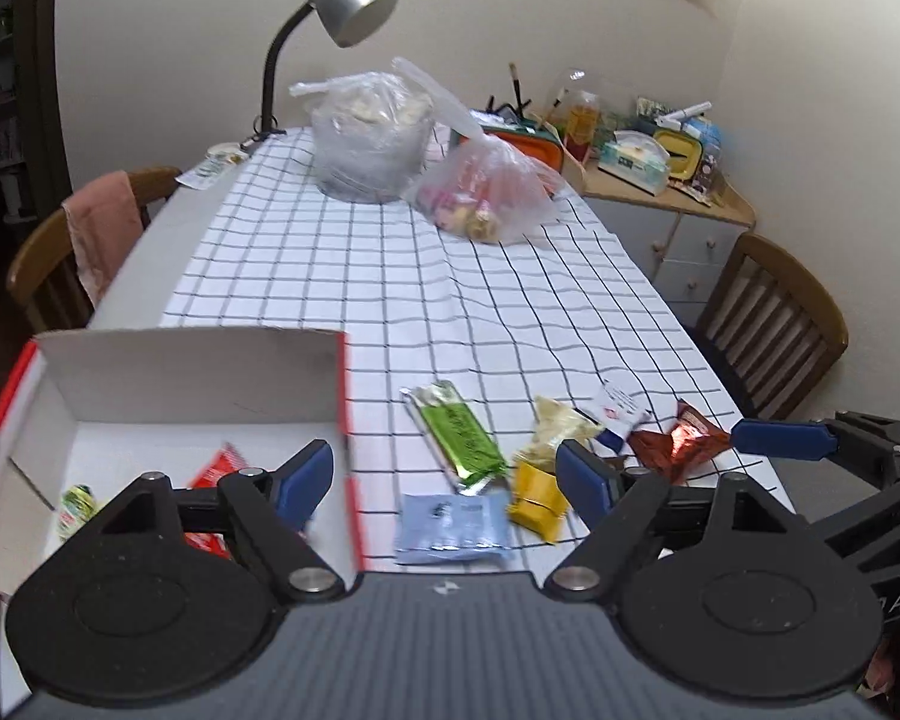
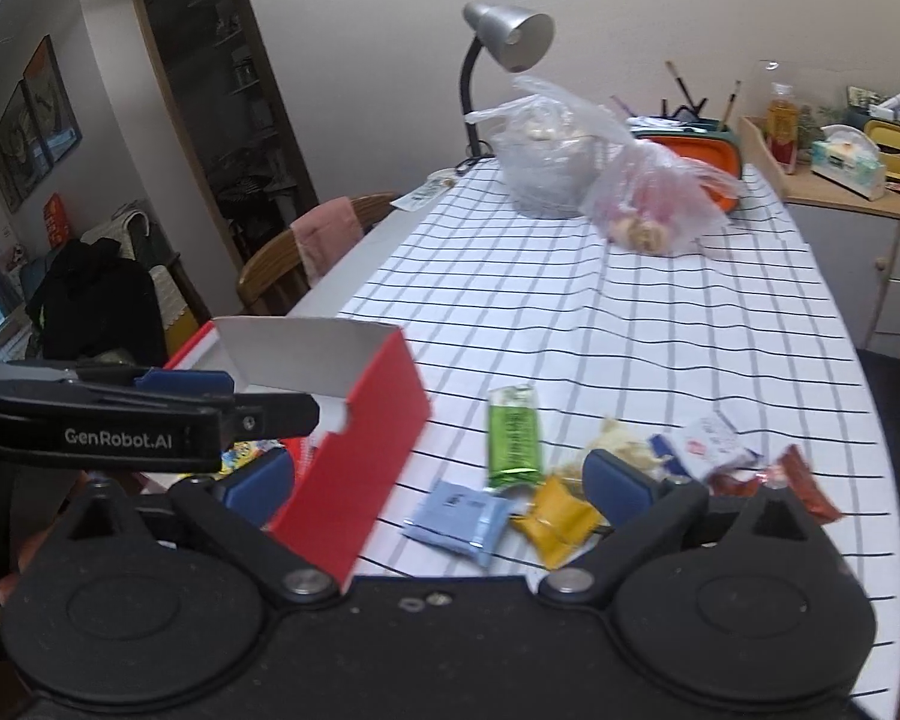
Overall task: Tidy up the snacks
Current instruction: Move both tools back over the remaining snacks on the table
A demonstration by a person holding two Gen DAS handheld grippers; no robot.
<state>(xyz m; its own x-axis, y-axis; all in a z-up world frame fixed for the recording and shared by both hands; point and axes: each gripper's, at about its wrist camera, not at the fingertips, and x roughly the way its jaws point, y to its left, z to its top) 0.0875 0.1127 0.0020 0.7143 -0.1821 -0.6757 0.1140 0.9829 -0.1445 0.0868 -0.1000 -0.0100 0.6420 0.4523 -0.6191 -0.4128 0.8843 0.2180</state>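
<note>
I have both tools over the near end of the tabletop, and neither carries anything: the left hand-held gripper stands well open with nothing between its blue pads, and the right hand-held gripper is spread as wide as it goes, also empty. The red box sits at the near left corner, white inside, and in the left wrist view I can see a red packet and a small green-and-yellow item already lying in it. The loose snacks are in a cluster just right of the box: a green bar, a light blue sachet, a yellow packet, a pale crinkled packet, a white and blue packet and a dark red wrapper nearest the table edge. I judge the job partly done, with the next pick to be made. I would take the blue sachet or yellow packet first, since they lie closest to the box, coming down steeply so the pads straddle one packet only; the yellow one touches its neighbours, so I would close on its free end. The flat sachet may slide on the cloth, so I would pinch across its short side and lift clear of the box wall before releasing.
</note>
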